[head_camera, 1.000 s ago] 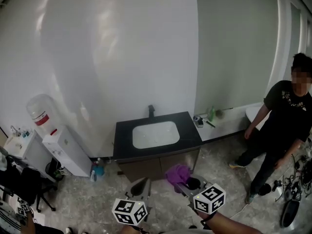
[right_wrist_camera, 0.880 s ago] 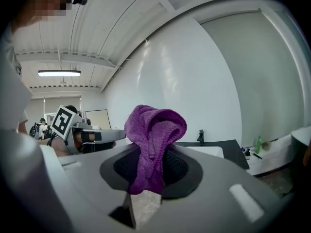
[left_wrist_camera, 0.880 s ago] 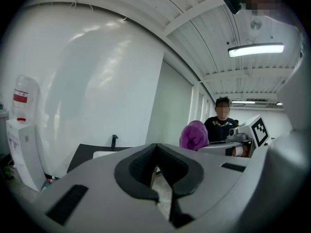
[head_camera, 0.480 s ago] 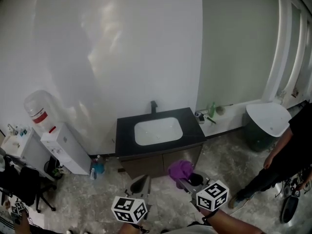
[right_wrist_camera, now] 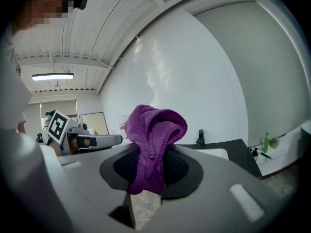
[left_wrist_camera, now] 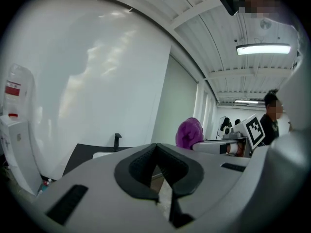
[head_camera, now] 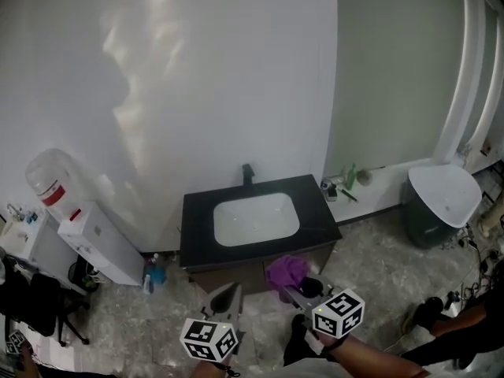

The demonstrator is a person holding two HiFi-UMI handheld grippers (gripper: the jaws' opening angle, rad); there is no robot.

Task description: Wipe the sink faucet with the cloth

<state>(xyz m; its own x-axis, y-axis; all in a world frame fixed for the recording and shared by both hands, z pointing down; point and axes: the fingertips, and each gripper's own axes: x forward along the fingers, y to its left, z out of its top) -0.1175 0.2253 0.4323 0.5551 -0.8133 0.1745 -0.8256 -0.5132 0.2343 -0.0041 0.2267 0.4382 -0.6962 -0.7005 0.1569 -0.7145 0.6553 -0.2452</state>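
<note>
A black faucet (head_camera: 247, 174) stands at the back edge of a black vanity top (head_camera: 323, 211) that holds a white sink basin (head_camera: 256, 219), against the white wall. My right gripper (head_camera: 287, 288) is shut on a bunched purple cloth (head_camera: 287, 272) and hovers in front of the vanity's near right edge. The cloth (right_wrist_camera: 153, 140) fills its jaws in the right gripper view, with the faucet (right_wrist_camera: 200, 138) far behind. My left gripper (head_camera: 224, 299) is shut and holds nothing, low before the cabinet. From the left gripper view the faucet (left_wrist_camera: 116, 141) is distant and the cloth (left_wrist_camera: 189, 132) shows to the right.
A water dispenser (head_camera: 79, 223) stands left of the vanity, with a blue bottle (head_camera: 155, 274) on the floor between. A low ledge at the right carries a green bottle (head_camera: 350, 176) and small items. A white-topped bin (head_camera: 441, 203) sits far right. A person's legs (head_camera: 457, 321) are at the lower right.
The view has shifted so the vanity sits slightly nearer. The person at the right has moved out toward the lower right edge, uncovering the white-topped bin. Both grippers hold their places.
</note>
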